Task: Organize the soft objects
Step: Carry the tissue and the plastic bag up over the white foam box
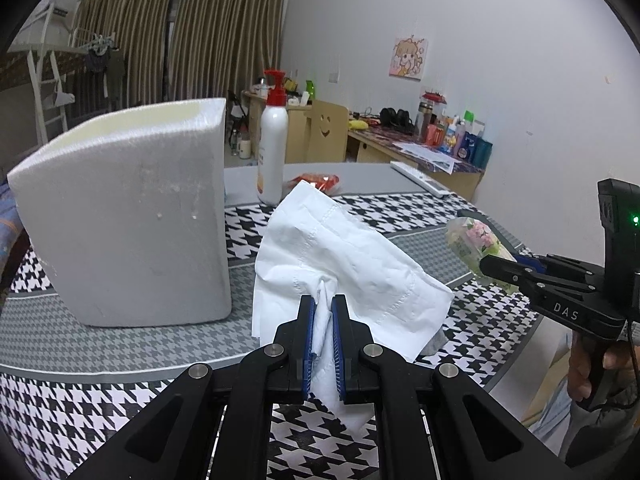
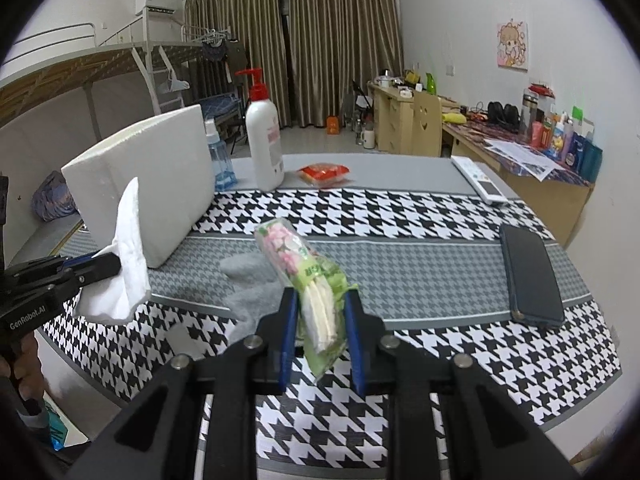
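My left gripper (image 1: 323, 304) is shut on a white paper tissue (image 1: 344, 264) and holds it above the table, just right of a white foam box (image 1: 124, 216). It also shows in the right wrist view (image 2: 114, 266) with the tissue (image 2: 128, 256) in front of the box (image 2: 160, 184). My right gripper (image 2: 320, 300) is shut on a green floral tissue pack (image 2: 300, 264), held above the table; the pack also shows in the left wrist view (image 1: 476, 242). A grey cloth (image 2: 248, 276) lies on the table under the pack.
A white pump bottle (image 2: 264, 140), a blue spray bottle (image 2: 220, 160) and a red snack packet (image 2: 324, 172) stand at the table's far side. A remote (image 2: 480, 180) and a dark phone (image 2: 530, 276) lie at the right. The houndstooth tablecloth (image 2: 440, 216) covers the table.
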{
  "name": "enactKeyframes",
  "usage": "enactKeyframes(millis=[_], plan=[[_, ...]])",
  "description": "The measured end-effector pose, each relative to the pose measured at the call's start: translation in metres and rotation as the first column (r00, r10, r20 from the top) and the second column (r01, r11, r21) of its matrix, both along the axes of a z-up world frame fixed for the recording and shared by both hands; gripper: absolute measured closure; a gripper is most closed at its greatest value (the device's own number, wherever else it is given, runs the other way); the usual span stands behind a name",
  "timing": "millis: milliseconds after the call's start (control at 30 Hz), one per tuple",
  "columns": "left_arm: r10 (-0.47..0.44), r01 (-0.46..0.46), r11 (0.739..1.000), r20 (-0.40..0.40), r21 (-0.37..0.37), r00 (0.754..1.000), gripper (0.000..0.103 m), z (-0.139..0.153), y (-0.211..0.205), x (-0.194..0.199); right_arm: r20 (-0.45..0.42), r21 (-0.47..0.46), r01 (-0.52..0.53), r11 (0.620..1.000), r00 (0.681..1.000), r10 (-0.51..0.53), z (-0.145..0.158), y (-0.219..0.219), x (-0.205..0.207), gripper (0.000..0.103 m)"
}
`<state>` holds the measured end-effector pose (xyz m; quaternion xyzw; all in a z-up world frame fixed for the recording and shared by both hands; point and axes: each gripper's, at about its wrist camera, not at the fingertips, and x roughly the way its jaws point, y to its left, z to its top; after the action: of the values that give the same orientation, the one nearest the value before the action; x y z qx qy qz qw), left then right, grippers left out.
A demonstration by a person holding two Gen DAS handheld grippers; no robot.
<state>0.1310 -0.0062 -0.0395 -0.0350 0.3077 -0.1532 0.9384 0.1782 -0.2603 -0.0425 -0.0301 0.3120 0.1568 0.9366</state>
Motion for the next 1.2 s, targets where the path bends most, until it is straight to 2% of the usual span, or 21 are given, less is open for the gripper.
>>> enactKeyframes(millis=[933, 1200], plan=[[0.042, -0.046, 0.998, 0.110, 0.042, 0.993, 0.094, 0.045, 0.007, 0.003, 0.130, 0.057, -0.087, 0.995, 0.988, 0.079, 0.044, 0.022, 0.001, 0.076], [0.077, -0.086, 0.995, 0.157, 0.050, 0.985, 0.094, 0.060, 0.015, 0.007, 0.161, 0.084, -0.096, 0.992, 0.984, 0.081, 0.055, 0.025, 0.004, 0.076]])
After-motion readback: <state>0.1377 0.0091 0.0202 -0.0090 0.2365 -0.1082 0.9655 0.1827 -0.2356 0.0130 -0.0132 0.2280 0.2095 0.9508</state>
